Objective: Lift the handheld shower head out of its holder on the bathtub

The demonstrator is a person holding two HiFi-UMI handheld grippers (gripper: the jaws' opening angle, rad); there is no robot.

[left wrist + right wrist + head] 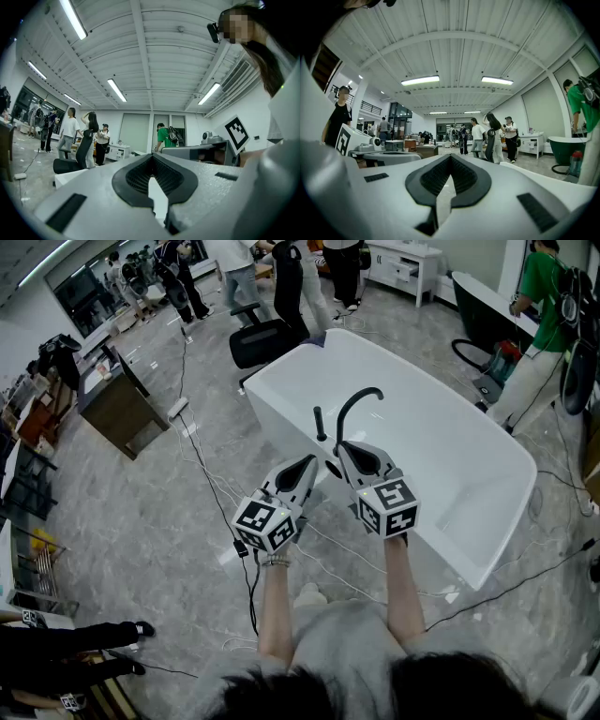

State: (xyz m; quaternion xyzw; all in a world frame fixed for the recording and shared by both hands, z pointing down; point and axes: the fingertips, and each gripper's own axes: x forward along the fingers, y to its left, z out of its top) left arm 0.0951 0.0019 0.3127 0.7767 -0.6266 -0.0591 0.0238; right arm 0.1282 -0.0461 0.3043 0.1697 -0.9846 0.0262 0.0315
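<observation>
In the head view a white bathtub (450, 460) stands ahead of me. A black handheld shower head (320, 423) stands upright in its holder on the tub's near rim, beside a curved black faucet (358, 401). Both grippers are held level, side by side, just short of that rim. My left gripper (307, 465) points at the rim below the shower head, and its jaws are shut with nothing between them (151, 157). My right gripper (344, 448) sits near the faucet's base, also shut and empty (451, 158). Neither gripper view shows the shower head.
A black office chair (262, 339) stands behind the tub. Cables (211, 484) run across the grey floor on the left. A wooden desk (117, 411) is at the far left. A person in green (539, 329) stands by the tub's far right, and several people stand at the back.
</observation>
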